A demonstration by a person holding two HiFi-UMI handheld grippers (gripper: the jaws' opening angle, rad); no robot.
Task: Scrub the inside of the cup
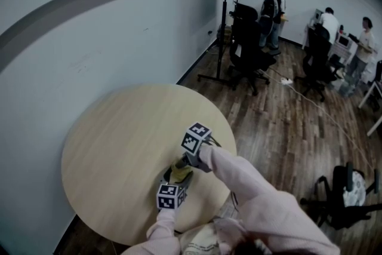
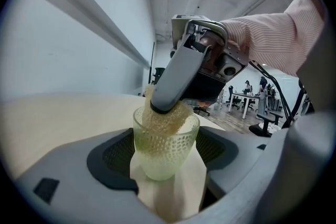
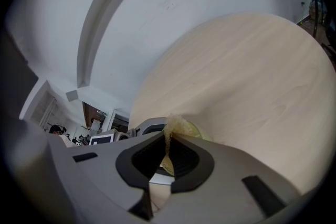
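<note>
A pale green glass cup (image 2: 165, 149) with a honeycomb pattern stands upright between the jaws of my left gripper (image 2: 166, 161), which is shut on its sides. My right gripper (image 2: 169, 106) reaches down from above and is shut on a yellow sponge (image 2: 161, 122) that sits inside the cup. In the right gripper view the jaws of my right gripper (image 3: 167, 150) pinch the sponge (image 3: 176, 125), and the cup rim (image 3: 200, 134) shows just beyond it. In the head view both grippers meet over the cup (image 1: 179, 174) near the table's front edge: left gripper (image 1: 173, 187), right gripper (image 1: 187, 159).
The round light wooden table (image 1: 113, 140) stands against a white wall. Beyond it on the wooden floor are black office chairs (image 1: 248, 48), a black stand, a white cable and several people at desks. Another black chair (image 1: 346, 197) is at the right.
</note>
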